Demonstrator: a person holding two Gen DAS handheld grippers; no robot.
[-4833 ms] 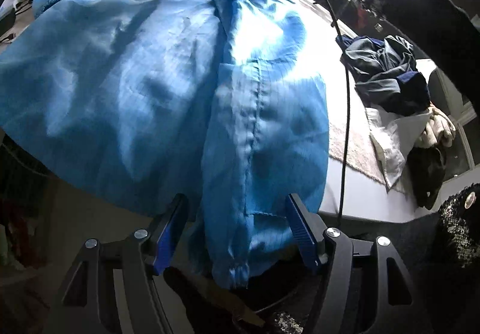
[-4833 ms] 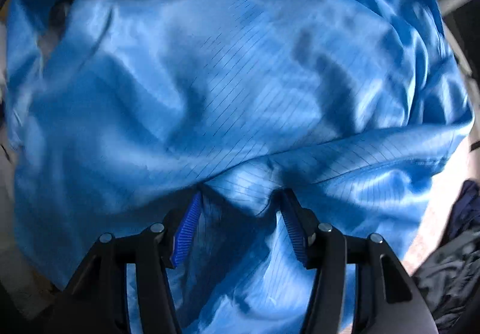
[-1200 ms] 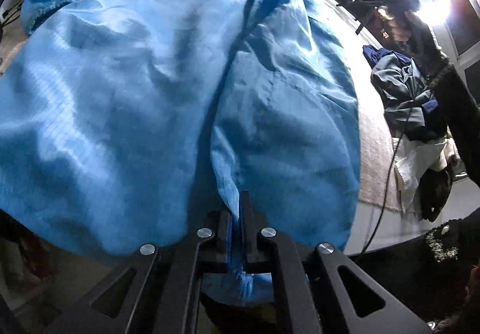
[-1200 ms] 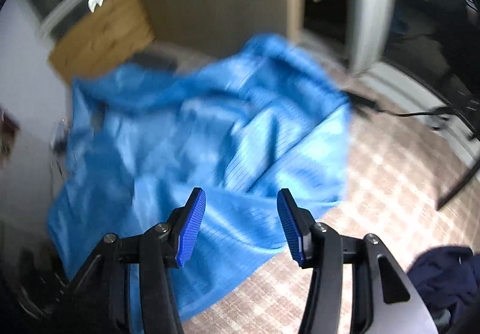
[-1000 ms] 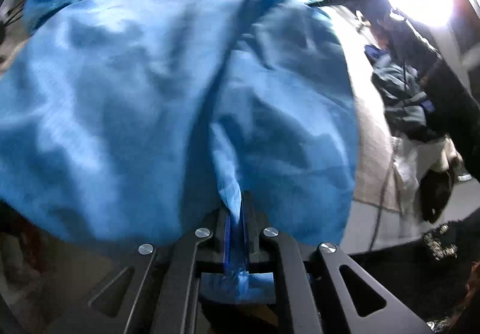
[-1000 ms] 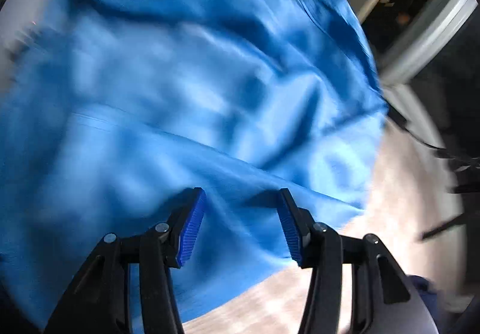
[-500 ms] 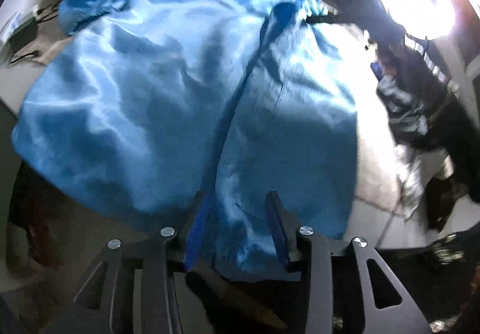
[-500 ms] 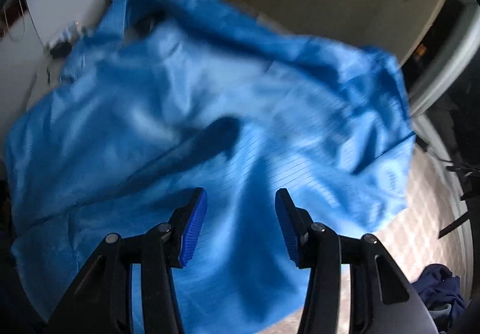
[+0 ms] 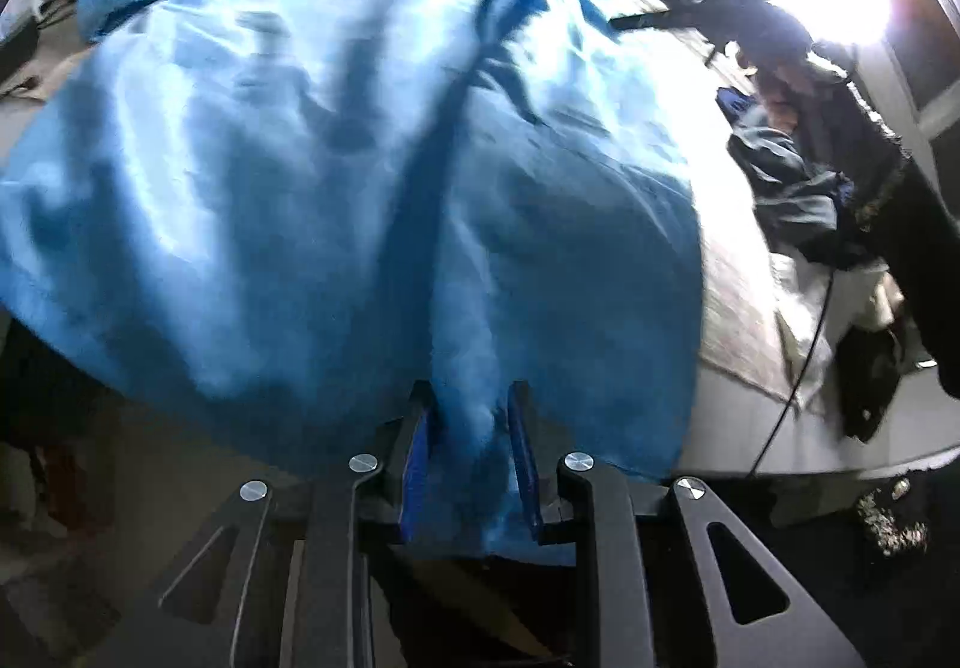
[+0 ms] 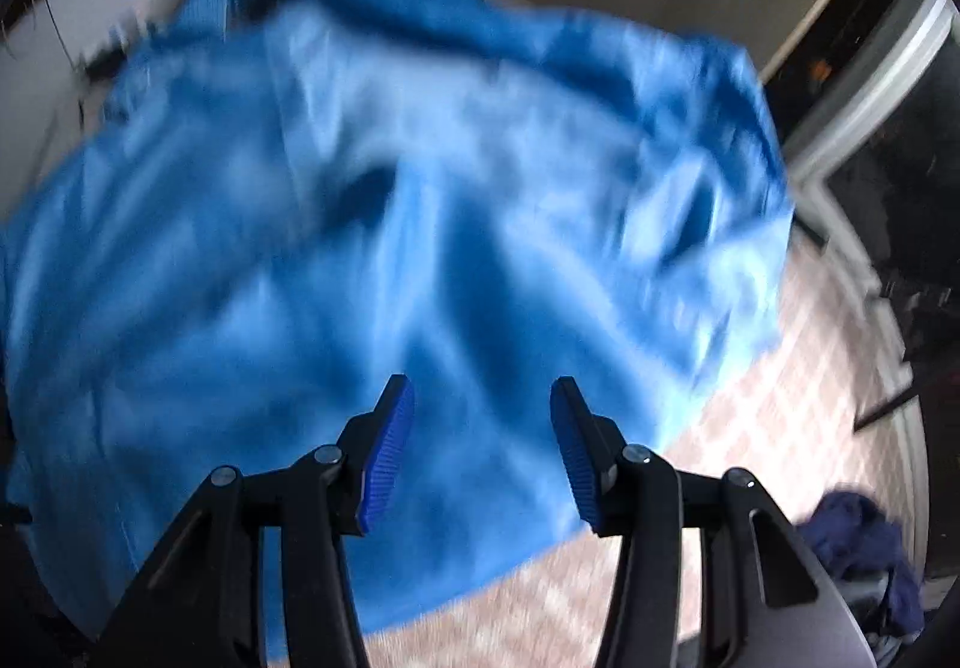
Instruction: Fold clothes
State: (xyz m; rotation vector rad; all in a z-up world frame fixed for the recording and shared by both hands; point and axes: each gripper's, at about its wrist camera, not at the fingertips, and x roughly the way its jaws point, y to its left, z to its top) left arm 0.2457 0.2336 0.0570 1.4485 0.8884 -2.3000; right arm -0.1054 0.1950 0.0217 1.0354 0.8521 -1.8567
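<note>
Left wrist view: blue garment [image 9: 312, 176] spread wide over a pale patterned surface [image 9: 738, 308], near hem hanging past the table edge toward the tool. Left gripper [image 9: 467, 458] with jaws parted, a strip of hem standing between the blue pads [image 9: 415, 464]; neither pad visibly pressing the cloth, so no grip confirmed. A dark crease running away from the jaws up the middle of the cloth, marking the long axis: straight ahead of this tool, collar end farthest. A heap of dark and white clothes [image 9: 804, 224] off to the right, well apart from the blue garment. A person's dark sleeve [image 9: 900, 224] at the right edge.

Right wrist view: heavily blurred. Same blue garment [image 10: 390, 200] seen from its other side, lying ahead and to the left of the tool. Right gripper [image 10: 483, 452] wide open, holding nothing, hovering above the cloth near its lower edge. Patterned cover [image 10: 780, 428] bare to the right; a dark blue item [image 10: 864, 542] at lower right.

Judged nearer to a grip: left tool, hem already between its jaws. Only the right view shows the garment's far edge and its outline; only the left shows the hem overhanging.
</note>
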